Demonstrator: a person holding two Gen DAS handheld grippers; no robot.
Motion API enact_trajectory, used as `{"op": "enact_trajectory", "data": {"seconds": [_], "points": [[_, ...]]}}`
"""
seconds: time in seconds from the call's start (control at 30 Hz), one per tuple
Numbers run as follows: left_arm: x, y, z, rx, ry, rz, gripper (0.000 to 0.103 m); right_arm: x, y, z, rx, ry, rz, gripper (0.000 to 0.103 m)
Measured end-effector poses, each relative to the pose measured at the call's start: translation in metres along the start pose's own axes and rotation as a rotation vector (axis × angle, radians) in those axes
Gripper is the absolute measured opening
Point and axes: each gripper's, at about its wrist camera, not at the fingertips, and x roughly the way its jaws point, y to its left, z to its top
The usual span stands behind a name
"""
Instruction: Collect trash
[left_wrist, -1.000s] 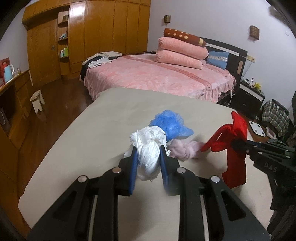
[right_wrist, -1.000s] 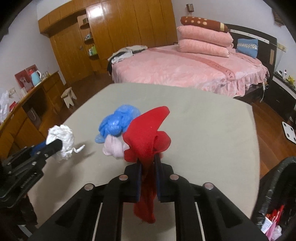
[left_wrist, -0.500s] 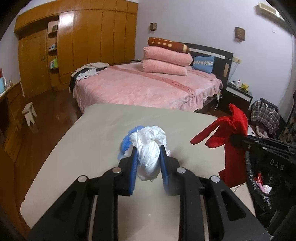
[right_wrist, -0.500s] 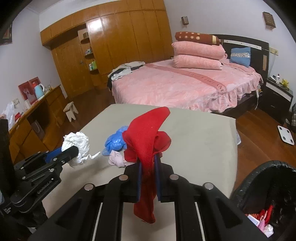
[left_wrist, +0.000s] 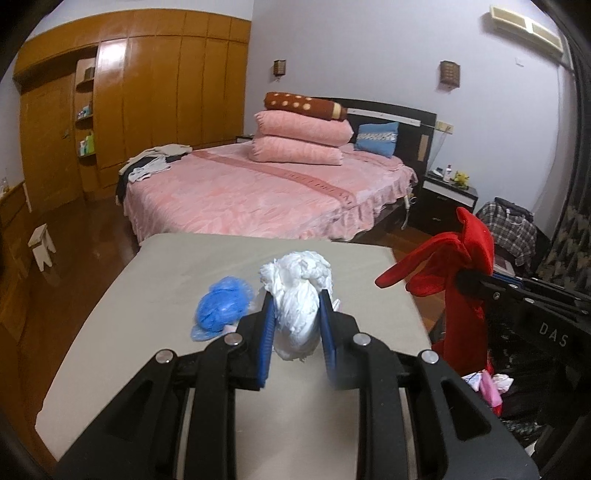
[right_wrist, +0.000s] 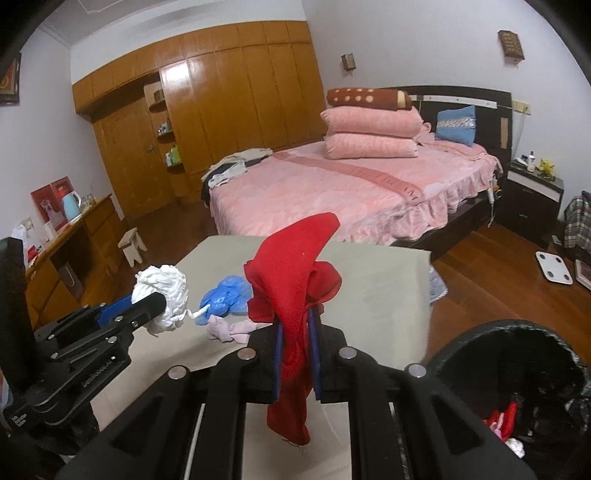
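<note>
My left gripper (left_wrist: 295, 306) is shut on a crumpled white wad (left_wrist: 297, 295), held above the grey table (left_wrist: 147, 350); the same wad (right_wrist: 162, 291) shows at the left of the right wrist view. My right gripper (right_wrist: 295, 325) is shut on a red cloth (right_wrist: 295, 280) that hangs down between its fingers; the cloth (left_wrist: 458, 266) also hangs at the right in the left wrist view. A blue plastic wad (right_wrist: 225, 295) and a small pink rag (right_wrist: 229, 328) lie on the table. A black bin (right_wrist: 517, 373) with trash inside stands at the table's right.
A pink bed (right_wrist: 351, 184) with stacked pillows stands beyond the table. A wooden wardrobe (right_wrist: 221, 110) lines the back wall. A small stool (right_wrist: 133, 243) and a wooden desk (right_wrist: 66, 251) are at the left, a white scale (right_wrist: 554, 267) on the floor at the right.
Both grippers have risen and swung to the right with their loads. The black bin has come further into view, and the blue and pink pieces now lie left of the held items.
</note>
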Motion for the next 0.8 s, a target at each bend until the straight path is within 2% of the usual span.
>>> {"op": "enact_trajectory", "data": {"seconds": [0.8], "points": [[-0.032,-0.117,0.015,0.134,-0.068,-0.166,0.022,-0.091,-0.072,0.002,0.046,-0.109,-0.128,0.012]]}}
